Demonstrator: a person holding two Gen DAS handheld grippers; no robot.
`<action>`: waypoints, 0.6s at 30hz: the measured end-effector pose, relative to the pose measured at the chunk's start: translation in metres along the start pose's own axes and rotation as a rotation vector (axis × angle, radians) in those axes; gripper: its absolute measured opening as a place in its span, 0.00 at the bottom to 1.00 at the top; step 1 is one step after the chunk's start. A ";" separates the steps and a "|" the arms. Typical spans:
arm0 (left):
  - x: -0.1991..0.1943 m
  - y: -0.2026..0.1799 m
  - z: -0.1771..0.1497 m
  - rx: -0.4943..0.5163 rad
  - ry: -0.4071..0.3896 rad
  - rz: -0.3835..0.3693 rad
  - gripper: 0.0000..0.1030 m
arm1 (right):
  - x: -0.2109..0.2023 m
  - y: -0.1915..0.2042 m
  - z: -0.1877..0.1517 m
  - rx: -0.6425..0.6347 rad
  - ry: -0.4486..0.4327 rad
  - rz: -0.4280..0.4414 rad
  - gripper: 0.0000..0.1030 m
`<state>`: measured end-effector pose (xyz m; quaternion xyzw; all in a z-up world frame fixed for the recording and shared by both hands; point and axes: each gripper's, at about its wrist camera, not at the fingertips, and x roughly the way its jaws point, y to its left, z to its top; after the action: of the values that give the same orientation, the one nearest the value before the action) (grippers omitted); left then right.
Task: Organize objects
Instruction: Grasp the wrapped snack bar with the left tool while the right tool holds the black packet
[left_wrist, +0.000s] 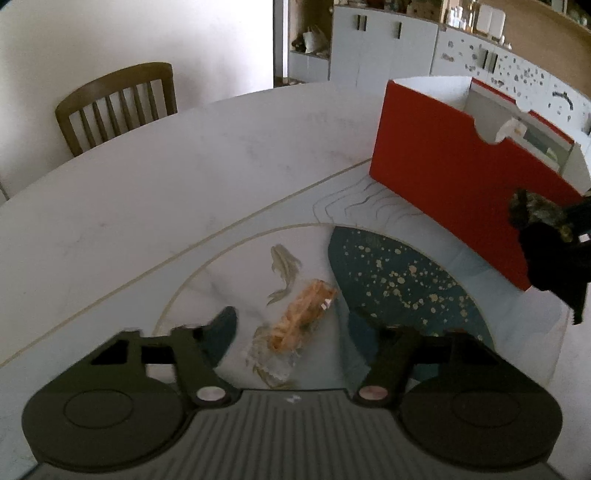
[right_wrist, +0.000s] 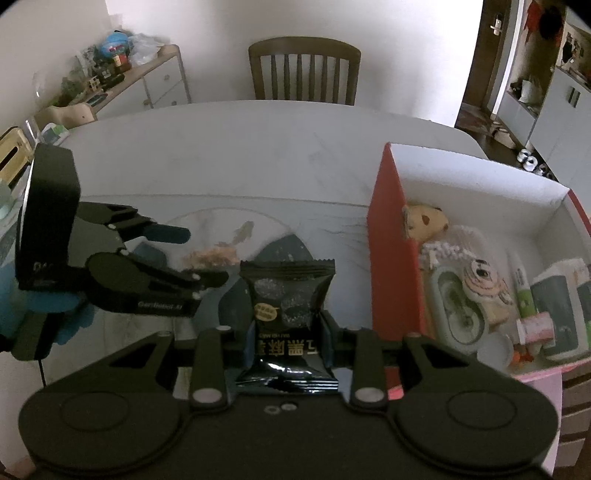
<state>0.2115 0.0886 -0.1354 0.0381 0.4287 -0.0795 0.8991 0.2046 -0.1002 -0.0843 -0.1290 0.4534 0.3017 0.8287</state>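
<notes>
1. On the left, your left tongs (left_wrist: 291, 325) stand spread over the tabletop (left_wrist: 147, 177); the clear snack wrapper (left_wrist: 301, 321) lies between the tips at lower centre of the left wrist view, untouched and not yet gathered.
2. At centre, your right tongs (right_wrist: 288, 332) pinch the black packet (right_wrist: 288, 291), upright and not yet stowed.
3. On the right, the red box (right_wrist: 388, 258) already holds several items, so the sorting looks well along; I judge two pieces remain.
</notes>
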 end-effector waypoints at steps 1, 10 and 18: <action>0.001 -0.001 0.000 0.007 0.005 0.004 0.47 | -0.001 0.000 -0.001 0.002 0.000 0.001 0.32; 0.002 -0.012 -0.004 0.031 0.011 0.029 0.22 | -0.008 -0.003 -0.006 -0.003 0.001 0.020 0.32; -0.012 -0.017 0.000 -0.049 -0.007 0.037 0.18 | -0.022 -0.011 -0.003 -0.012 -0.018 0.036 0.32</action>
<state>0.2011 0.0734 -0.1262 0.0236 0.4266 -0.0525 0.9026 0.2005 -0.1185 -0.0682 -0.1231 0.4465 0.3206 0.8263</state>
